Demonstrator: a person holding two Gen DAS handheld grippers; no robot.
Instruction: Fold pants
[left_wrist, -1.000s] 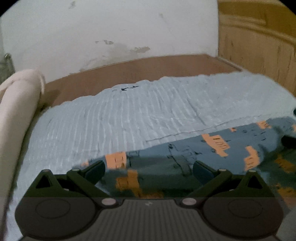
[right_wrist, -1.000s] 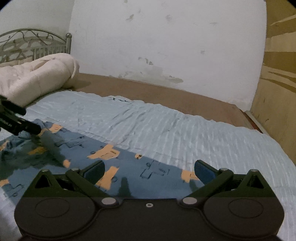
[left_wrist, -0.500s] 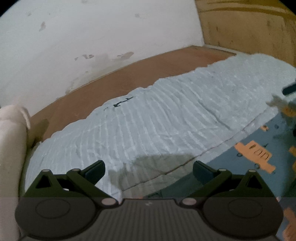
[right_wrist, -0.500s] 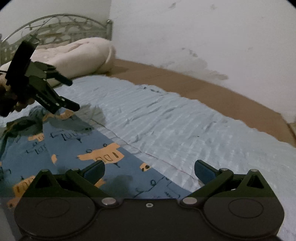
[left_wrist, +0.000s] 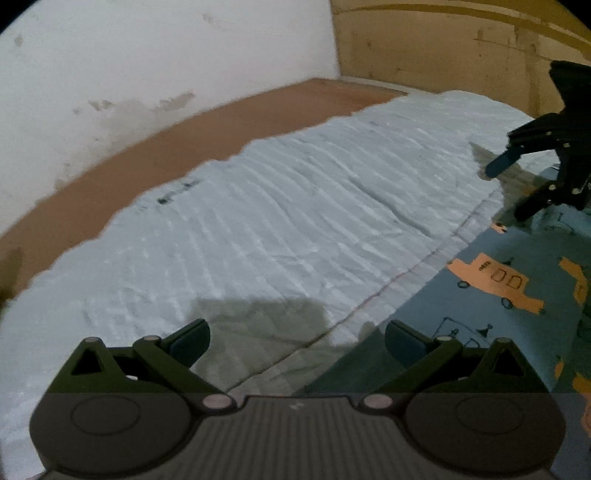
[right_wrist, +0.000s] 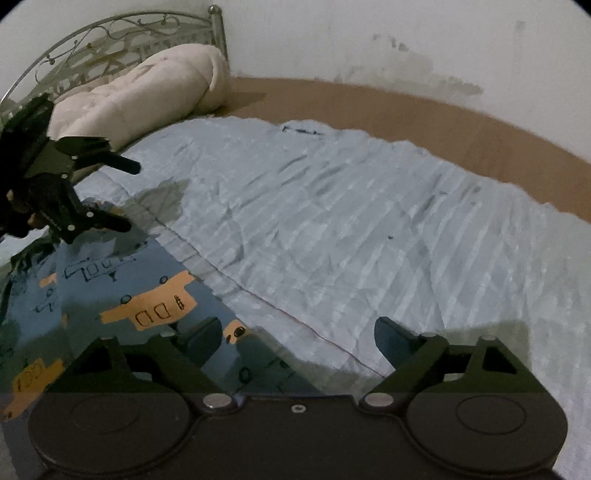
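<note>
The pants (left_wrist: 509, 295) are blue with orange car prints and lie flat on a light blue ribbed bedspread (left_wrist: 295, 221). In the left wrist view they fill the lower right; in the right wrist view the pants (right_wrist: 110, 295) fill the lower left. My left gripper (left_wrist: 297, 341) is open and empty, above the pants' edge and the bedspread. My right gripper (right_wrist: 299, 338) is open and empty over the other edge of the pants. Each gripper shows in the other's view, the right gripper (left_wrist: 513, 184) at far right, the left gripper (right_wrist: 127, 195) at far left.
A rolled cream duvet (right_wrist: 147, 88) lies against a metal headboard (right_wrist: 110, 33). A brown mattress strip (left_wrist: 184, 140) runs along the white wall. A wooden panel (left_wrist: 443, 44) stands at the foot end.
Both grippers have swung away from the pants' middle toward opposite sides, so more bedspread fills each view. Both stayed open and empty.
</note>
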